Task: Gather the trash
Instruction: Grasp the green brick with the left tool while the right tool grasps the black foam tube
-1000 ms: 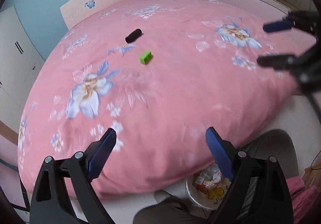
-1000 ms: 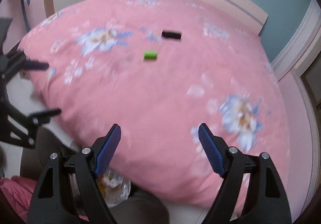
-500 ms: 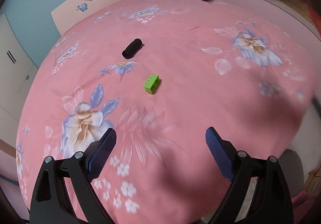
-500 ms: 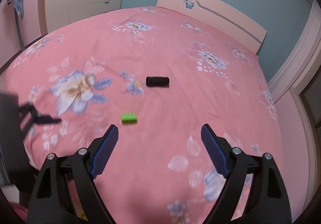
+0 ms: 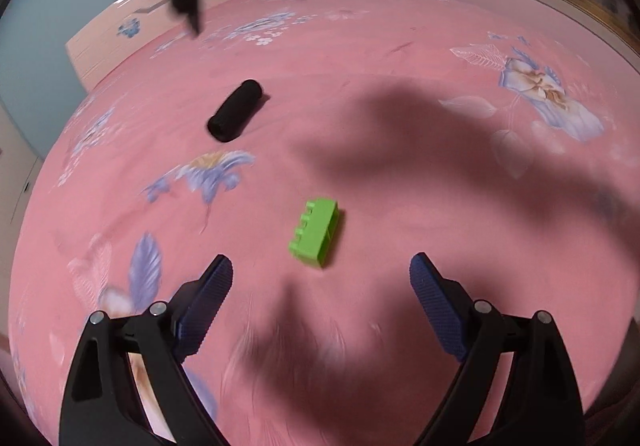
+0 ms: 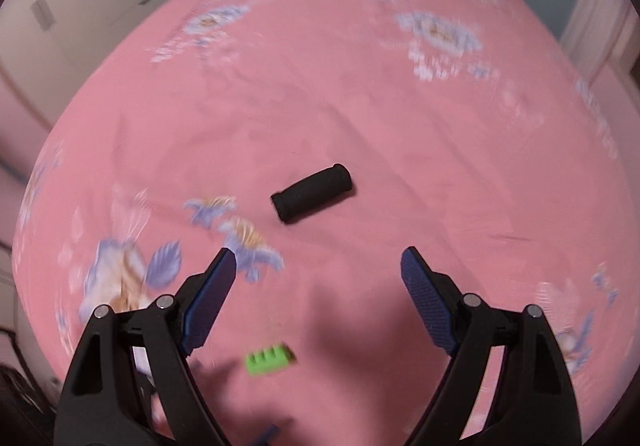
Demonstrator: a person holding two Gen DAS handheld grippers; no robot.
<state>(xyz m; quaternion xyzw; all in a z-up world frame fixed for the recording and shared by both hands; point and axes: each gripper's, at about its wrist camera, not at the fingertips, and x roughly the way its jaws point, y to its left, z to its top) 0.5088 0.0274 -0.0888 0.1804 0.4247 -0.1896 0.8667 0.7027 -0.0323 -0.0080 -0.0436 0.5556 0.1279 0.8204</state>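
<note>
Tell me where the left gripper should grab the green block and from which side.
Close across the green block's two long flat sides, probably at mid-length, coming straight down from above. It lies loose on the bedspread, its toothed edge on the left, just ahead of the open left gripper; turn the fingers to match its slight tilt.

Green block (image 6: 269, 359) blurred, perhaps partly shadowed.

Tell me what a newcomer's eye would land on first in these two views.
The bright green toothed block stands out against the pink floral bedspread, lying just ahead of the open left gripper. Next comes the black cylinder, on its side farther up the bed, ahead of the open right gripper. Neither gripper touches either item.
</note>
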